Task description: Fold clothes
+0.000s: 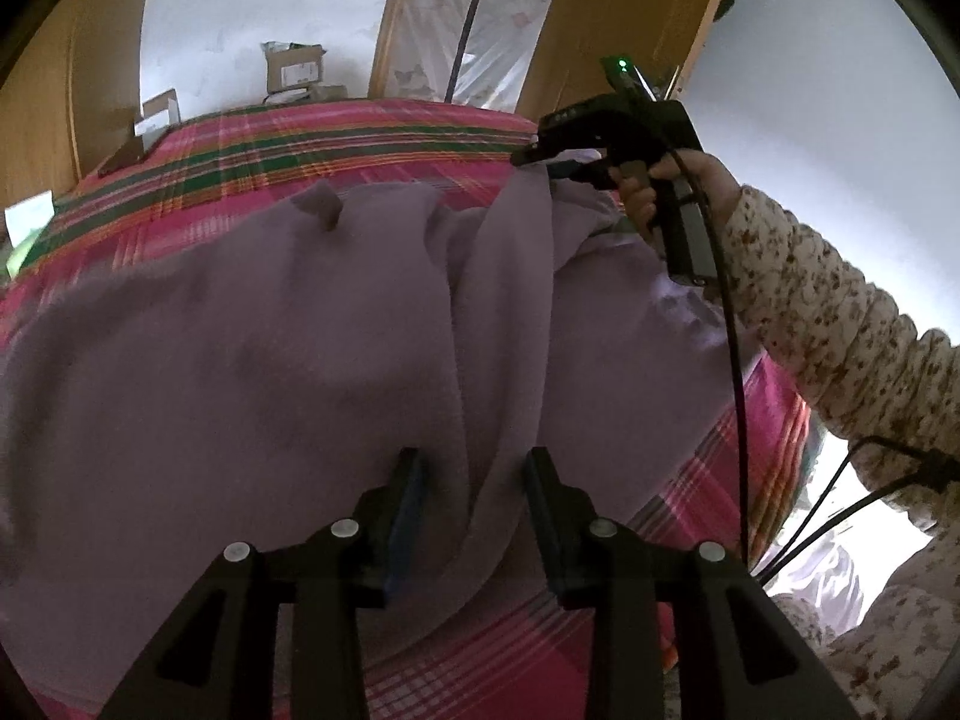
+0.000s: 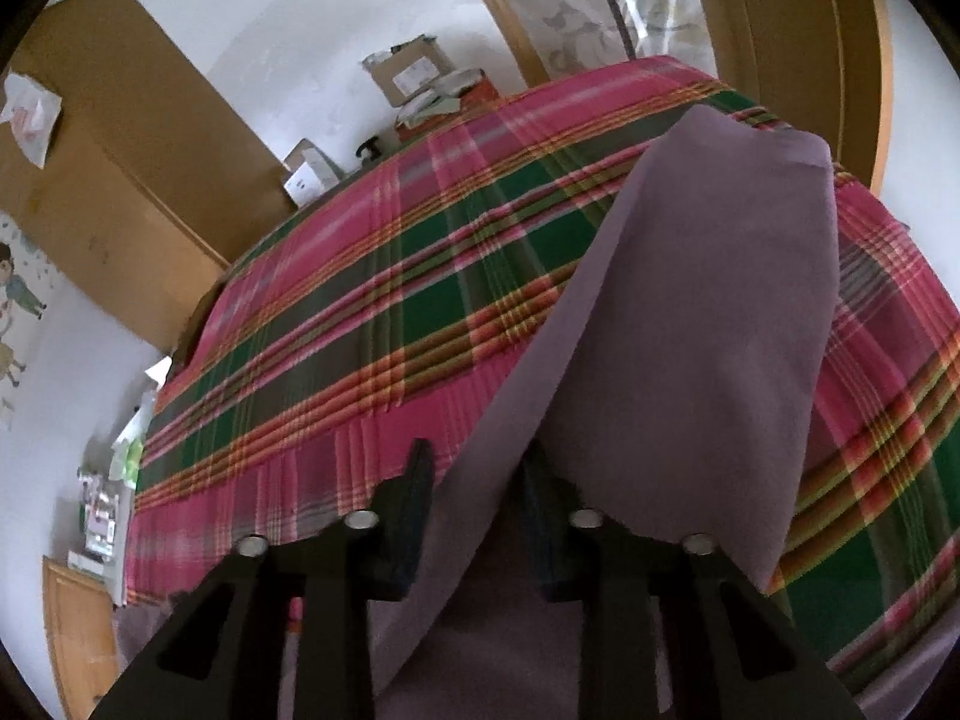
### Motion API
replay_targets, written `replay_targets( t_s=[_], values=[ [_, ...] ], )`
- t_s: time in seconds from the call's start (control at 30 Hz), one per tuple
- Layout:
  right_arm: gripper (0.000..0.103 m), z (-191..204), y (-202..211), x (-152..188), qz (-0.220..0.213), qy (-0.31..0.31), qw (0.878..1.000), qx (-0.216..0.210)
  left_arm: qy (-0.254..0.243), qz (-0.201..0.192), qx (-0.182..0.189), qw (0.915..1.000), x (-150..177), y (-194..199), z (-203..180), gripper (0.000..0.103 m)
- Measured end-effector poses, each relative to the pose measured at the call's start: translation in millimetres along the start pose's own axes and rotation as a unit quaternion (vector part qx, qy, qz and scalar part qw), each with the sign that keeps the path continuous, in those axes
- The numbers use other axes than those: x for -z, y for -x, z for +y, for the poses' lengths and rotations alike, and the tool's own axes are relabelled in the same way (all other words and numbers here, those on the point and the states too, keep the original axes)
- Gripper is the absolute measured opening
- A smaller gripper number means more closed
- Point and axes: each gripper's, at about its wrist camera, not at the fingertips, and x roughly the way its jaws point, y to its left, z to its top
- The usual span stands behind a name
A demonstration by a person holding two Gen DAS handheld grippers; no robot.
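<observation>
Lilac garment [image 1: 252,372] is spread over the plaid bedcover [image 1: 336,144], most of the bulk to the left in the left wrist view. One long band of it runs as a raised ridge from the near edge up to the far right, where the right gripper [image 1: 543,165] pinches its end and holds it lifted off the bed. In the right wrist view the same cloth drapes out of the jaws and hangs forward across the plaid, so the right is clamped on fabric. Left gripper [image 1: 474,468] sits at the near end of that ridge, jaws moderately apart; the fold lies in the gap, and I can't confirm either pad presses it, so I read it as not gripping. Key relation: the band's long axis runs near to far between the two grippers, right holding the far end, left nearest the loose near end. My judgement: the next move needs the left to close there so the band can be carried over.
</observation>
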Motion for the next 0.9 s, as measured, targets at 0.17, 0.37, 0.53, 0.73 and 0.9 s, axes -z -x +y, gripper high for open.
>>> replay_targets(
  t_s=[0.17, 0.37, 0.53, 0.73, 0.9],
  values=[
    [0.007, 2, -3, 2, 0.0, 0.006, 1.0, 0.011, -0.023, 0.002, -0.029, 0.9993, 1, -2, -12, 0.036],
    [0.003, 8, 8, 5, -0.022, 0.022, 0.999, 0.018, -0.043, 0.004, -0.055, 0.9975, 0, -7, -18, 0.036],
    [0.003, 11, 26, 8, -0.045, 0.029, 0.998, 0.016, -0.049, 0.001, -0.067, 0.9966, 1, -7, -18, 0.034],
    [0.003, 8, 50, 12, -0.071, 0.029, 0.997, 0.012, -0.025, -0.012, -0.058, 0.9979, -2, -1, -8, 0.013],
    [0.003, 9, 78, 19, -0.107, 0.037, 0.993, 0.019, -0.023, -0.026, -0.056, 0.9978, -4, 3, -8, 0.007]
  ],
)
